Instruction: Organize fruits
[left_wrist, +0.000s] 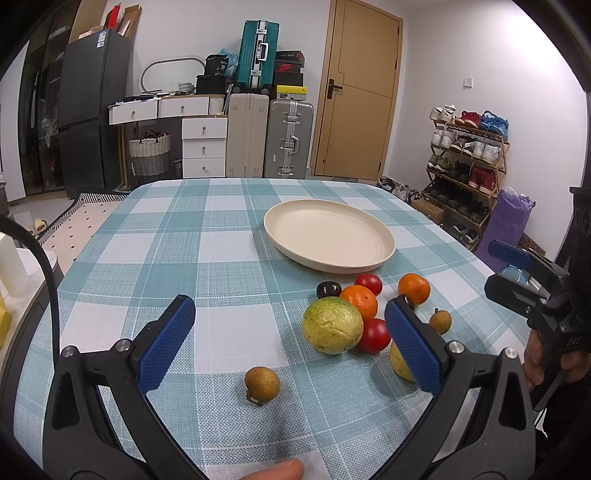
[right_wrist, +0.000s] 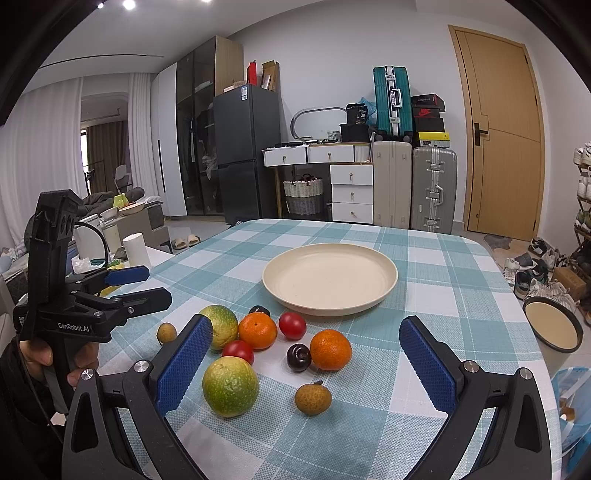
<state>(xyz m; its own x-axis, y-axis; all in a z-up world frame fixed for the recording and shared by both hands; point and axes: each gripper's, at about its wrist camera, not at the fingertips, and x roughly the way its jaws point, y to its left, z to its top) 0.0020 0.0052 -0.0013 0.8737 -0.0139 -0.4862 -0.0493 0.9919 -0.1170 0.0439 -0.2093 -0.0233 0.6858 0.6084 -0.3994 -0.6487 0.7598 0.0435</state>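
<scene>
A cream plate (left_wrist: 328, 236) (right_wrist: 330, 277) sits empty on the checked tablecloth. In front of it lies a cluster of fruit: two green-yellow citrus (right_wrist: 230, 386) (right_wrist: 221, 325), two oranges (right_wrist: 330, 349) (right_wrist: 257, 330), two red tomatoes (right_wrist: 292, 325) (right_wrist: 238, 351), two dark plums (right_wrist: 299, 356) (right_wrist: 259, 311) and brown longans (right_wrist: 313, 398) (right_wrist: 166, 332). My left gripper (left_wrist: 290, 345) is open and empty, with a longan (left_wrist: 262, 384) between its fingers and a green citrus (left_wrist: 332, 325) ahead. My right gripper (right_wrist: 304, 363) is open and empty, low over the fruit cluster.
The table (right_wrist: 461, 295) has rounded edges left and right. A round cream container (right_wrist: 552, 326) stands off the table's right side. Suitcases (right_wrist: 413, 184), drawers, a fridge, a door and a shoe rack (left_wrist: 469, 166) stand behind.
</scene>
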